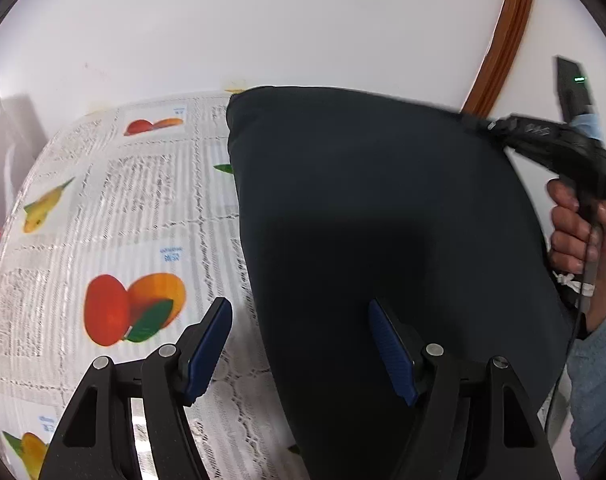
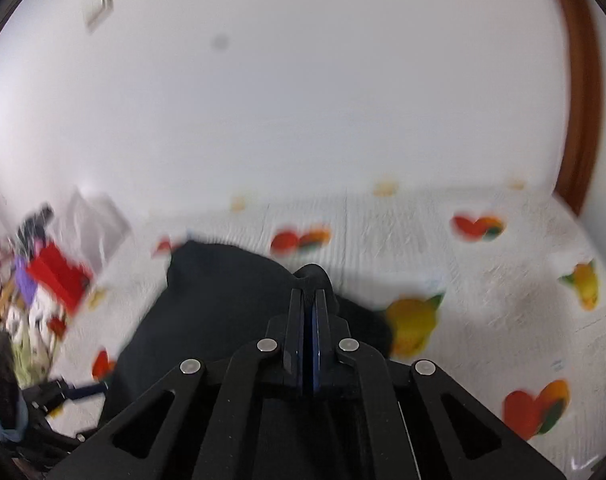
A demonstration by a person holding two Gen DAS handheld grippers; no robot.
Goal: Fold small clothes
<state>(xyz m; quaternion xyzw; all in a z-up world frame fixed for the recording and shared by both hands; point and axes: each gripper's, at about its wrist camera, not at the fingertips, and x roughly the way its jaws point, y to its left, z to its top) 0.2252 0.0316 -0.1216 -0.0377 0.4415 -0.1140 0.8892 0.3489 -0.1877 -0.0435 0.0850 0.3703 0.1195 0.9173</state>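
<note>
Two views, left wrist camera first.
Garment: one dark cloth [image 1: 363, 220] covers the right half of a fruit-printed tablecloth [image 1: 115, 216]; its long axis runs from the near edge up toward the white wall, and its top edge slants down to the right.
Garment's corners: the far left one is rounded and lies free; the far right one is drawn out to a point in the right gripper [image 1: 491, 125].
Left gripper [image 1: 299, 348]: jaws spread wide, blue pads clear of each other; the right-hand pad stands over the cloth, the left-hand pad over the tablecloth. Whether either touches the fabric I cannot tell.
Hand [image 1: 579, 236]: wrapped round the right gripper's handle, blue sleeve below it, cut off by the frame edge.
Hidden: the cloth's near end lies behind the left gripper's frame.

Right wrist camera.
Right gripper [image 2: 311, 300]: pads pressed together, pinching a bunched fold of the dark cloth [image 2: 223, 296].
Garment here: trails down and left from the pinch, its lower part behind the gripper frame.
Hard to make out: the whole view is motion-blurred; clutter [image 2: 51, 280] at left is red, purple and white shapes only.
</note>
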